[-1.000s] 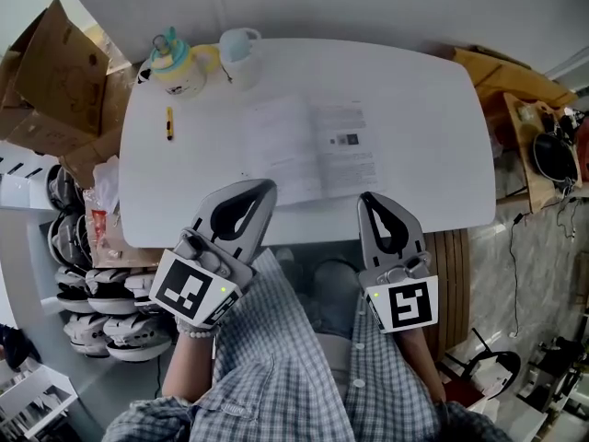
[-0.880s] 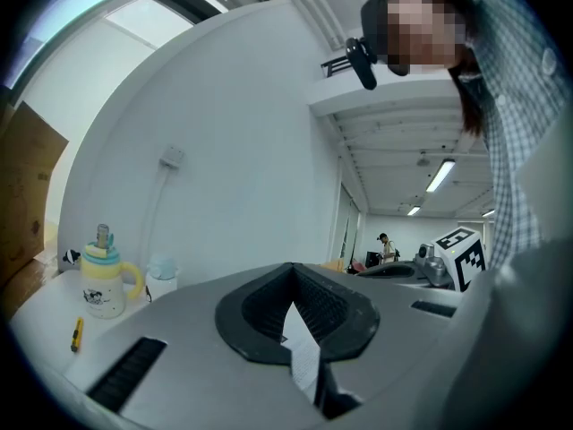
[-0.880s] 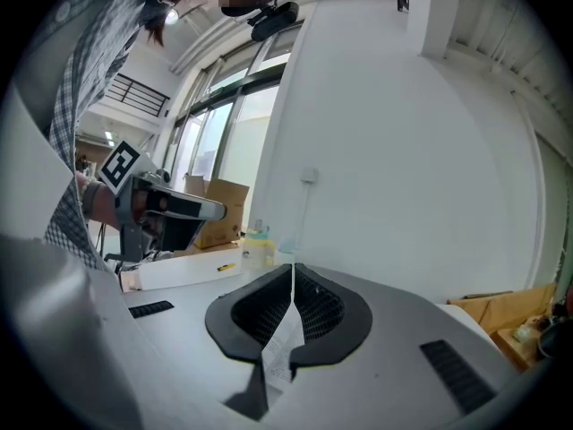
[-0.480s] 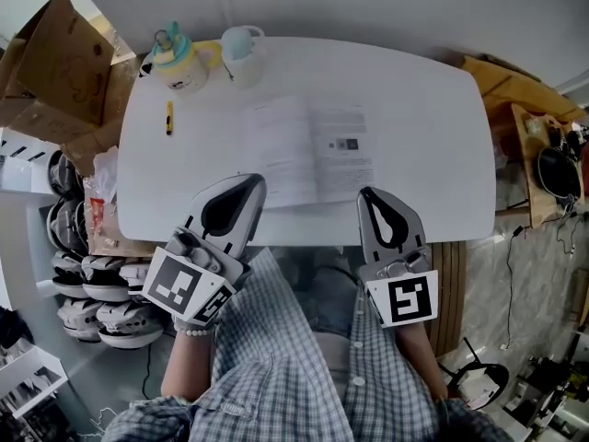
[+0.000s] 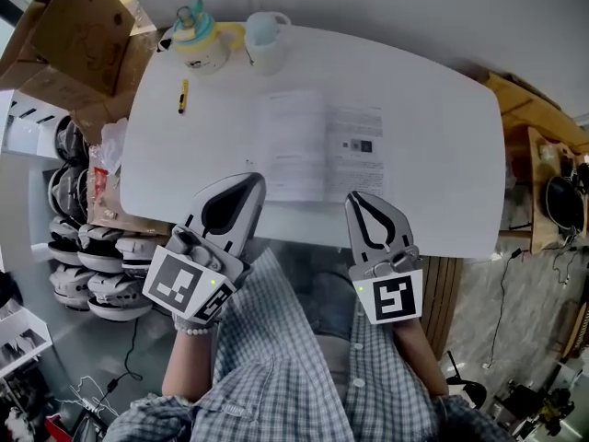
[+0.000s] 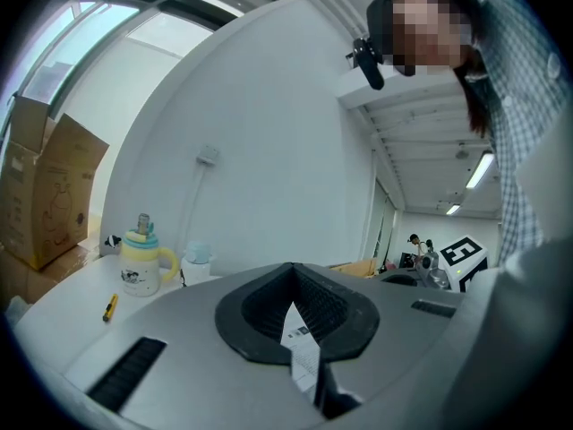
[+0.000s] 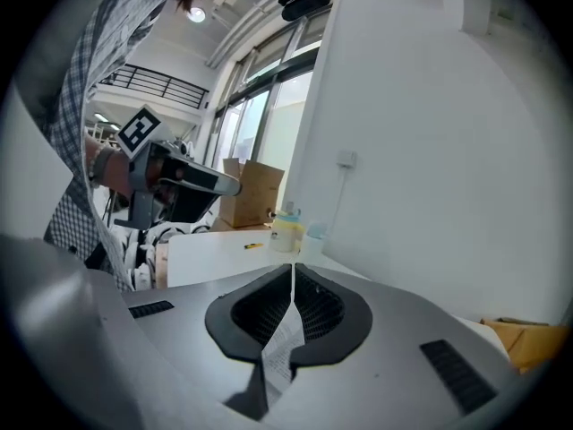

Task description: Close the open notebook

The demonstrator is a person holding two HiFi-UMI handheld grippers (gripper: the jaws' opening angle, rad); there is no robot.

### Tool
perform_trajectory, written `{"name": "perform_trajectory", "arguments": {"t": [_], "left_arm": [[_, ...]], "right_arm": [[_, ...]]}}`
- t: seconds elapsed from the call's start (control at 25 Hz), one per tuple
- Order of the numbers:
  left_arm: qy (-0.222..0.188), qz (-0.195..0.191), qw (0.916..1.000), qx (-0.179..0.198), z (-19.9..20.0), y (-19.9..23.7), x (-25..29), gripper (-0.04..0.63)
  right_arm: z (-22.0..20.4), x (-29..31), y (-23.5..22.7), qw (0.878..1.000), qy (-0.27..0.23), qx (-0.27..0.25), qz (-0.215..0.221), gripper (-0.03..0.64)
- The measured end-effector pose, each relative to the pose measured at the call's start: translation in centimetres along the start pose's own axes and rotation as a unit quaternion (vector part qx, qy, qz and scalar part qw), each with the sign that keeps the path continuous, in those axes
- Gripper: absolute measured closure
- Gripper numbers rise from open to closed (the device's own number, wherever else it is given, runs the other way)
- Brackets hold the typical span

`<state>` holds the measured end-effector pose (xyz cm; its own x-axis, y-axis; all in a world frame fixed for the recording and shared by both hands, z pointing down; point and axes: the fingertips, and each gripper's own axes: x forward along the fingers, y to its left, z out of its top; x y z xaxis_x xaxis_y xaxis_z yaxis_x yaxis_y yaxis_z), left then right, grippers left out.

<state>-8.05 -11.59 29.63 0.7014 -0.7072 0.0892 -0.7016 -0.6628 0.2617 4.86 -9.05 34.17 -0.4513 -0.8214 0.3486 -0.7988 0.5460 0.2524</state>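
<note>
The open notebook lies flat in the middle of the white table, both printed pages facing up. My left gripper is shut and empty, its tip just short of the notebook's near left corner. My right gripper is also shut and empty, over the table's front edge by the near right corner. In the left gripper view the jaws meet, with a strip of the notebook showing through the gap behind them. The right gripper view shows the same: jaws together, a strip of page behind.
A yellow lidded mug and a pale blue cup stand at the table's far left, with a yellow pen nearer. Cardboard boxes and stacked helmets sit left of the table, and wooden furniture stands to its right.
My right gripper has dropped a little and shifted left toward the notebook's near right corner. The left gripper has only turned slightly. The head view has swung, so the table sits differently in frame.
</note>
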Motion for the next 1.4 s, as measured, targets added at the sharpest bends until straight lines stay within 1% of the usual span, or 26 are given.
{"name": "perform_trajectory", "arguments": {"t": [0.2,0.48,0.6,0.76,0.84,1.0,1.16,1.4], "left_arm": [[0.021,0.025,0.9995,0.002,-1.8,0.9,-0.6,0.589],[0.069,0.05,0.9963,0.013,-5.5,2.0,-0.6,0.589],[0.085,0.058,0.9946,0.008,-7.3,2.3,-0.4,0.589],[0.107,0.068,0.9918,0.014,-9.4,2.7,0.0,0.589],[0.117,0.074,0.9903,0.011,-10.4,3.0,0.1,0.589],[0.138,0.092,0.9861,-0.002,-12.6,4.1,0.3,0.589],[0.158,0.101,0.9822,-0.008,-14.4,4.6,0.5,0.589],[0.192,0.111,0.975,-0.009,-17.3,5.0,0.6,0.589]], "right_arm": [[-2.2,1.2,1.8,0.999,0.022,-0.009,0.031,0.592],[-5.3,2.9,2.7,0.997,0.044,0.009,0.057,0.592],[-6.6,3.7,2.2,0.997,0.048,0.019,0.057,0.592],[-9.2,4.1,1.0,0.994,0.068,0.073,0.042,0.592],[-10.5,4.2,0.4,0.993,0.08,0.085,0.035,0.592],[-12.9,4.2,0.0,0.99,0.105,0.083,0.038,0.592],[-15.0,4.1,0.0,0.987,0.128,0.086,0.042,0.592],[-17.9,4.5,1.2,0.981,0.157,0.088,0.07,0.592]]}}
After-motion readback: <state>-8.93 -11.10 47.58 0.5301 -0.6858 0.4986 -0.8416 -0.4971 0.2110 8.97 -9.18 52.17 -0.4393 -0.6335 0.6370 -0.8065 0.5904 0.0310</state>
